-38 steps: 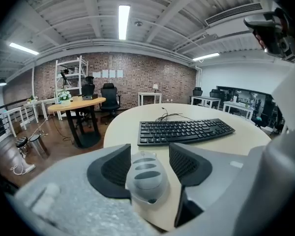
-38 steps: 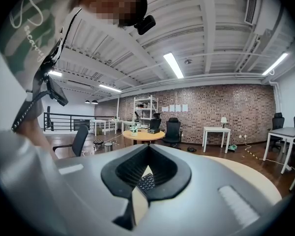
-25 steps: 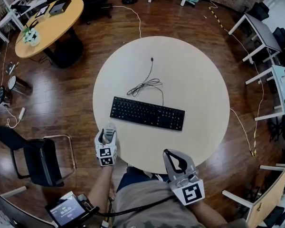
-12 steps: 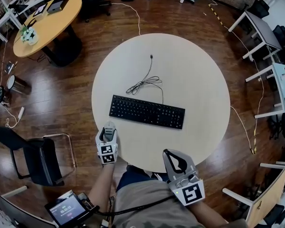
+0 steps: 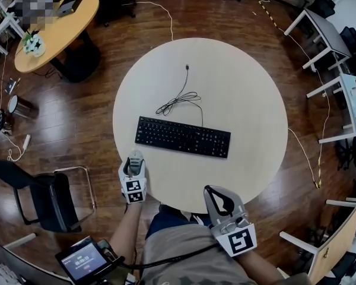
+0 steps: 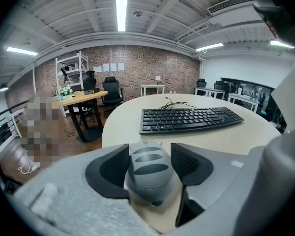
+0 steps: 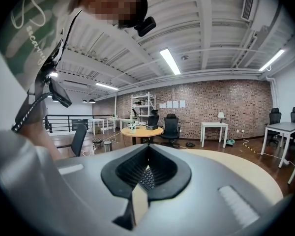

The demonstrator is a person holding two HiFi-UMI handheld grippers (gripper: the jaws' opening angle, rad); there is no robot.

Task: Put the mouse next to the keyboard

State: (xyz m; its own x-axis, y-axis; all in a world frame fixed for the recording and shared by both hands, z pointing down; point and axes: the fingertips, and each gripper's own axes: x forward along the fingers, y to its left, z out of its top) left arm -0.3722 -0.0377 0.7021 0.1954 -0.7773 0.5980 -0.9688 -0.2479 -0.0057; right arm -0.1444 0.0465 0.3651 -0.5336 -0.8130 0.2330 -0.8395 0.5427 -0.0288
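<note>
Wood flooring surrounds a round, pale table (image 5: 249, 100), and a black keyboard (image 5: 183, 138) lies slantwise near its middle. Its cable (image 5: 181, 100) is coiled loosely on the far side.

The chief risk lies at the table's near-left rim, where the left gripper (image 5: 134, 162) carries the grey mouse (image 6: 148, 171). Letting go there could leave the mouse so close to the edge that it tips off to the floor. It would also land well apart from the keyboard, which is not what the task asks. The mouse's rounded sides are a second worry: the dark pads (image 6: 187, 163) press on a curved shell, so a jolt or a tilt on the way across might let it squirt forward out of the grasp. Carrying it too far could knock the keyboard's near-left corner or drop the mouse onto the keys rather than beside them.

The left gripper's jaws are spread only as wide as the mouse's body and are clamped on its flanks, with its buttons and wheel facing up. From the left gripper view the mouse seems to hover just above the tabletop rather than rest on it, though that is hard to confirm.

The right gripper (image 7: 146, 168) is held back by the person's body, off the table's near edge. Its jaws are pressed together with nothing between them.
</note>
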